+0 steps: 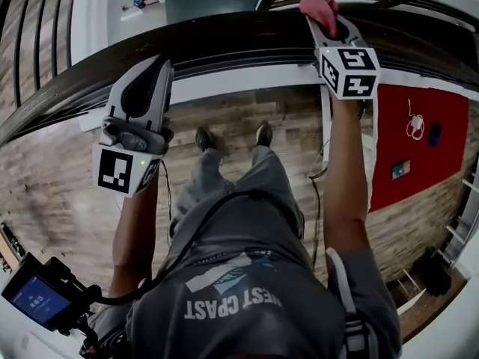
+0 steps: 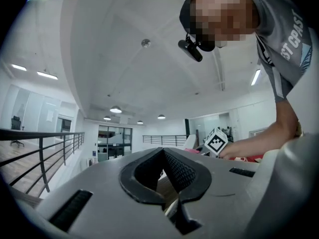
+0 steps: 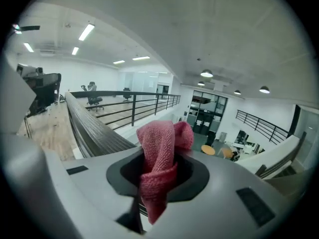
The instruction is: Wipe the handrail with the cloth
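A dark wooden handrail (image 1: 224, 40) curves across the top of the head view. My right gripper (image 1: 324, 15) is shut on a pink-red cloth (image 1: 316, 4), which rests against the rail's top at the right. In the right gripper view the bunched cloth (image 3: 158, 143) fills the jaws of the right gripper (image 3: 162, 158), and the handrail (image 3: 89, 128) runs off to the left. My left gripper (image 1: 164, 66) hovers at the rail further left, shut with nothing in it. In the left gripper view the left gripper (image 2: 163, 152) points up at the ceiling.
Under me lies a wood-plank floor (image 1: 67, 170) with the person's shoes (image 1: 233, 136) on it. A red panel (image 1: 419, 140) lies at the right. Black railing bars (image 1: 30, 36) stand at the far left, and a small screen (image 1: 36, 299) sits at the bottom left.
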The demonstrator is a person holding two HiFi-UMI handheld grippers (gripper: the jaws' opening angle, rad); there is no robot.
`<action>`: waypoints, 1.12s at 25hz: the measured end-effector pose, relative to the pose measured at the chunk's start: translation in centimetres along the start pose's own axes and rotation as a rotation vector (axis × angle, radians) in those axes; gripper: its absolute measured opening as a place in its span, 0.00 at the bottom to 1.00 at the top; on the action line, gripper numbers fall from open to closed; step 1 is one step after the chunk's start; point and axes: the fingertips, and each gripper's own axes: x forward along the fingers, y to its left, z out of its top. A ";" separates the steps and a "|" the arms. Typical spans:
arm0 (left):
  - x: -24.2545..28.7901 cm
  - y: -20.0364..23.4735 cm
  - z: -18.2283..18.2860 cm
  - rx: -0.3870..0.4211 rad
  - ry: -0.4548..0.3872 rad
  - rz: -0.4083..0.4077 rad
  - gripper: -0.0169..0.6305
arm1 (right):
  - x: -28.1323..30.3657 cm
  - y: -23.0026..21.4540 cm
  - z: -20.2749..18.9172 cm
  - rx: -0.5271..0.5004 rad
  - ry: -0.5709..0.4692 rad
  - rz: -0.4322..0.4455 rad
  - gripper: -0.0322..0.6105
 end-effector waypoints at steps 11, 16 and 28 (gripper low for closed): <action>10.8 -13.8 -2.7 -0.015 0.031 0.046 0.04 | -12.1 -32.8 -14.4 0.227 -0.027 -0.409 0.17; 12.6 -16.2 -4.2 -0.003 0.085 0.044 0.04 | -17.3 -28.8 -16.6 0.178 -0.158 -0.457 0.17; 9.6 -18.4 -19.3 -0.091 0.310 0.038 0.04 | 7.5 -15.0 -43.4 0.233 0.122 -0.150 0.17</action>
